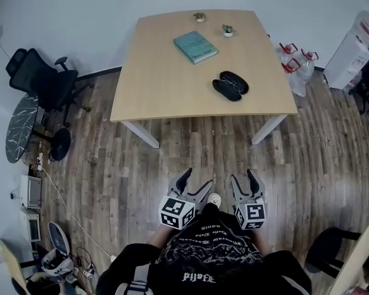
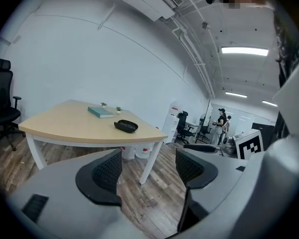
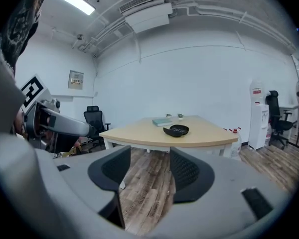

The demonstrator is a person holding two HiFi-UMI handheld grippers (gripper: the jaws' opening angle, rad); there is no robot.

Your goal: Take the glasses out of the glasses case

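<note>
Pale wood, that's the tabletop, and on it, towards the right side and nearer the front edge than the back, lies the black glasses case. It's lying open, two dark halves side by side and touching. A thin outline in the half farther from the person looks like the glasses, though it's too small to be sure.

Up towards the far edge there's a teal book lying flat, well apart from the case. Two little potted plants stand beyond it, right along that far edge.

Now the person, standing back on the wooden floor, well short of the front edge. The left tool is held low in front of the body with its jaws spread wide. Its own view confirms that: only floorboards show between the black ribbed pads. The right tool is just beside it, also released. Its jaws are parted with nothing between them but floor, and the case sits far off on the tabletop above the gap. Neither tool is anywhere near the case.

Off the left side of the tabletop stands a black office chair. Past the right corner, clear water jugs with red handles are clustered on the floor. In the left gripper view, people are standing far off in the room behind.
</note>
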